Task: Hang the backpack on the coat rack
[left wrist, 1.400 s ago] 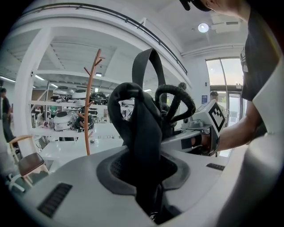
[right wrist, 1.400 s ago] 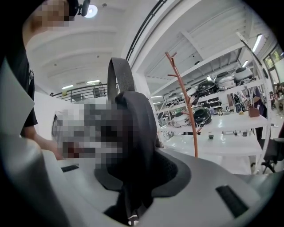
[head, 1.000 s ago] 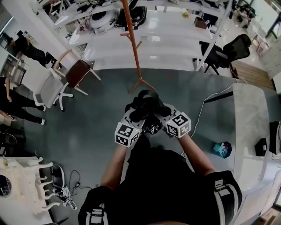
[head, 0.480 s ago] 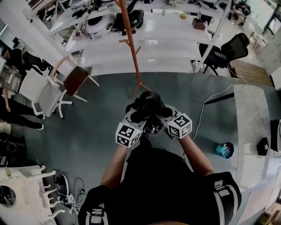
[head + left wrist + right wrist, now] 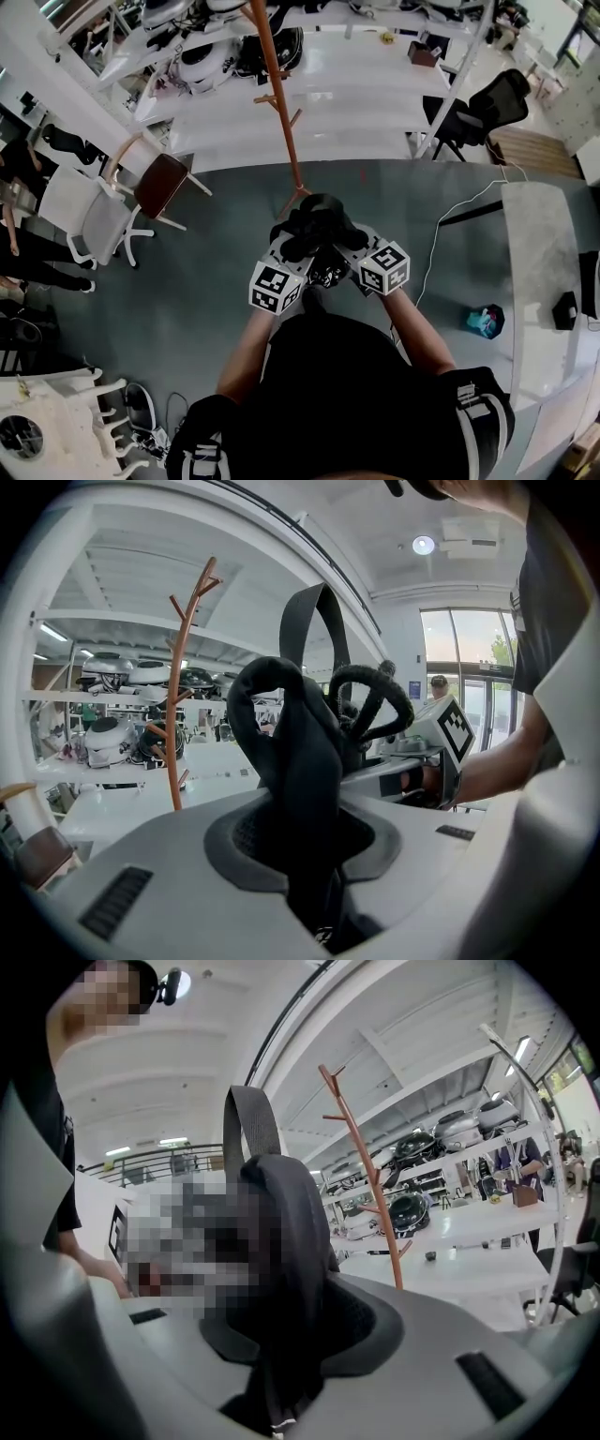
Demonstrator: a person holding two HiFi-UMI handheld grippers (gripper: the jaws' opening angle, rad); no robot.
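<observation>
A black backpack [image 5: 319, 225] hangs in front of me, held up by both grippers over the grey floor. My left gripper [image 5: 292, 247] is shut on a thick padded strap [image 5: 302, 752], with a webbing loop [image 5: 314, 621] rising above it. My right gripper [image 5: 343, 244] is shut on the other padded strap [image 5: 295, 1232]. The orange-brown coat rack [image 5: 281, 103] stands just beyond the backpack, with its foot right behind the bag's top. The coat rack [image 5: 175, 714] shows left of the strap in the left gripper view. In the right gripper view the coat rack [image 5: 375, 1194] is to the right.
Long white tables [image 5: 319, 103] with helmets stand behind the rack. A brown chair [image 5: 161, 178] and a white chair [image 5: 89, 211] are at the left, a black office chair [image 5: 487, 103] at the right. A grey table [image 5: 548, 253], a white cable [image 5: 436, 234] and a blue thing [image 5: 483, 321] lie right.
Both grippers and the backpack have moved forward toward the coat rack; its foot now sits right behind the bag. The grip on both straps is unchanged.
</observation>
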